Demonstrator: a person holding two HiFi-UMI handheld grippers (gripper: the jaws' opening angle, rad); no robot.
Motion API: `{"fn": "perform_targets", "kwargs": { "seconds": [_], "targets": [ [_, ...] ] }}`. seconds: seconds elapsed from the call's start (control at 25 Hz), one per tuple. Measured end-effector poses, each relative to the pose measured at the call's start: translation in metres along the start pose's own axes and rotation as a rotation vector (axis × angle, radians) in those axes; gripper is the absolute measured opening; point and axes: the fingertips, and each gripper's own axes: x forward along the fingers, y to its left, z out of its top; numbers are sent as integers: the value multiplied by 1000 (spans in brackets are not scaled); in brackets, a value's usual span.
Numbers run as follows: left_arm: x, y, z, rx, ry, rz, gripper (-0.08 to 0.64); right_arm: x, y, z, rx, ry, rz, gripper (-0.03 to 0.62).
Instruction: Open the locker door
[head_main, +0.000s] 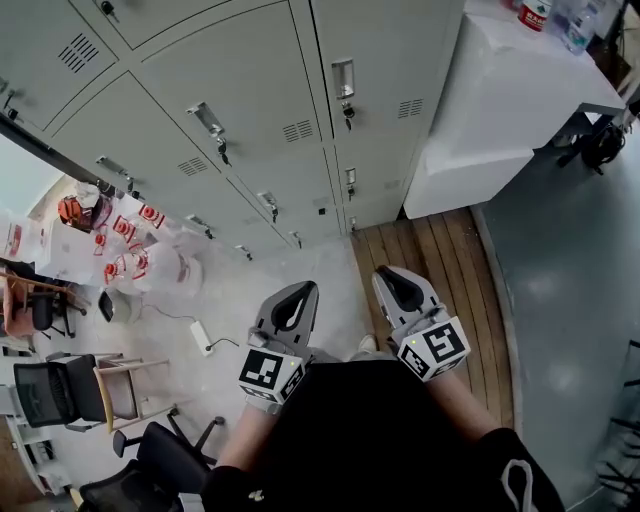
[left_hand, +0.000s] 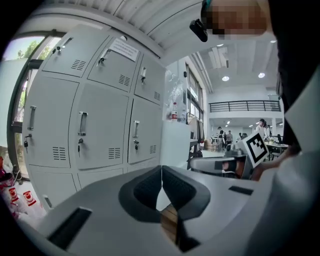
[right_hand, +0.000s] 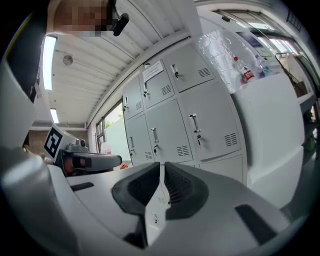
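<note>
- We have not begun the opening yet. The left gripper (head_main: 297, 298) and the right gripper (head_main: 393, 284) hang low above the floor (head_main: 250, 290), each with its jaws pressed together and empty.
- The locker doors (head_main: 250, 130) stand ahead, well apart from both grippers. All are shut, so their contents are hidden.
- Next, we judge, one gripper must open its jaws and reach a door handle (head_main: 207, 118).

- Lockers (head_main: 250, 120): the bank runs off the head view's top and left edges, so the outer doors show only in part.
- Paper notice (left_hand: 123, 49) on an upper locker door: print too small to read.
- Bottles (head_main: 537, 12) at the far edge of the white cabinet (head_main: 500, 110): cropped by the picture's top edge, labels unreadable.
- Office chairs (head_main: 60, 390): cut by the left and bottom edges.
- People (left_hand: 225, 136) in the far hall: too small to make out.
</note>
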Motion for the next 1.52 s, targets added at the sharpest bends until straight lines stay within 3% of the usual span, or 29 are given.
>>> {"fn": "perform_targets", "kwargs": {
  "seconds": [0.12, 0.36, 0.84, 1.16, 1.52],
  "targets": [
    [7, 1, -9, -18, 31, 9, 23, 3, -13, -2, 57, -13, 0, 48],
    [31, 26, -11, -36, 31, 1, 23, 18, -36, -6, 71, -6, -54, 48],
    [97, 125, -4, -40, 49, -174, 23, 112, -62, -5, 50, 18, -219, 48],
    [118, 193, -5, -18, 81, -289, 23, 186, -66, -31, 93, 46, -292, 48],
    [121, 218, -21, -38, 143, -274, 23, 216, -95, -71, 112, 152, -310, 49]
  ]
}}
